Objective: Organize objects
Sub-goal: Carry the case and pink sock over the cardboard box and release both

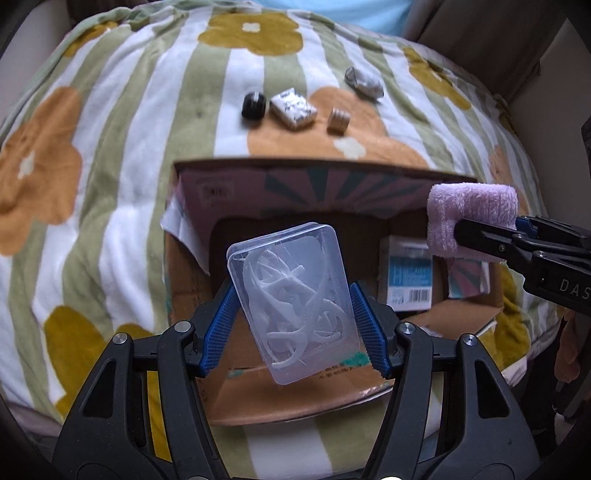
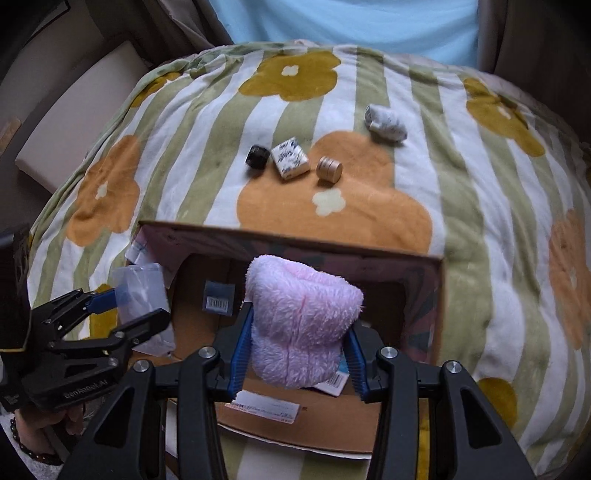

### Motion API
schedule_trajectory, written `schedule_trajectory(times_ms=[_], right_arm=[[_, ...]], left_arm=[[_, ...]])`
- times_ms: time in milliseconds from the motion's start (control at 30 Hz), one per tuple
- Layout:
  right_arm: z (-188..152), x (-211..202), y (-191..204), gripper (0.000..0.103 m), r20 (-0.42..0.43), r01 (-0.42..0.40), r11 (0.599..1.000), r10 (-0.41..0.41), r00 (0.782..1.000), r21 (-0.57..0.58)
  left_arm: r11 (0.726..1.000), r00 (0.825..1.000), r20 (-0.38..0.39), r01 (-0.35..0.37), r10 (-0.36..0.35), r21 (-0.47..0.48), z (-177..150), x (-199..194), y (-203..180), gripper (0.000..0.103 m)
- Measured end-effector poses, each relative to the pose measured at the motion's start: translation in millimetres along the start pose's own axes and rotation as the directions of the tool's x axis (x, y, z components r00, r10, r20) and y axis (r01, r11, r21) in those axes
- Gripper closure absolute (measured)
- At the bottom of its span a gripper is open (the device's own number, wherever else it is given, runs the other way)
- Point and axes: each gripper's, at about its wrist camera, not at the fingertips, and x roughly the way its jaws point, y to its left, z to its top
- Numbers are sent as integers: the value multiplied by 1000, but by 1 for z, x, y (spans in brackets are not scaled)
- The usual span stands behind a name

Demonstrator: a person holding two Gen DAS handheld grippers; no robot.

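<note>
My left gripper [image 1: 293,306] is shut on a clear plastic case of white floss picks [image 1: 291,302] and holds it above the open cardboard box [image 1: 258,164]. It also shows in the right wrist view [image 2: 140,295]. My right gripper [image 2: 295,343] is shut on a rolled pink fluffy cloth [image 2: 301,321], held over the same box [image 2: 295,240]; the cloth also shows in the left wrist view [image 1: 469,218]. On the flowered blanket [image 1: 110,129] beyond the box lie a black roll [image 1: 253,105], a patterned white box [image 1: 293,109], a tan round tin [image 1: 338,120] and a grey-white bundle [image 1: 364,82].
Inside the cardboard box lies a blue-and-white packet with a barcode [image 1: 410,273] and a small dark barcoded packet [image 2: 220,297]. A light blue cushion or garment [image 2: 351,22] lies behind the blanket. A beige panel [image 2: 74,110] stands at the left.
</note>
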Motion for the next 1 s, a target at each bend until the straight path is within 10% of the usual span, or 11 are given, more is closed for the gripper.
schedule_trajectory(times_ms=[467,567,633,1000], right_arm=[[-3,20,9,60,-23,-41,999,41,999,6],[0,21,9,44,-25,-54,998,55,998,24],[1,23,8,19,-29,-61,997,62,998,38],[-6,10,-7,16,-10,-66,995,67,998,73]], left_arm=[[1000,1000,-15,-24,24,7,-8,10,2,42],[1000,1000,-19,-24,23,-1,-7,10,1,1],[1000,1000,-3,-9,9,2,-7,7,0,0],[1000,1000,16,0,0,23,-5,-9,-5,0]])
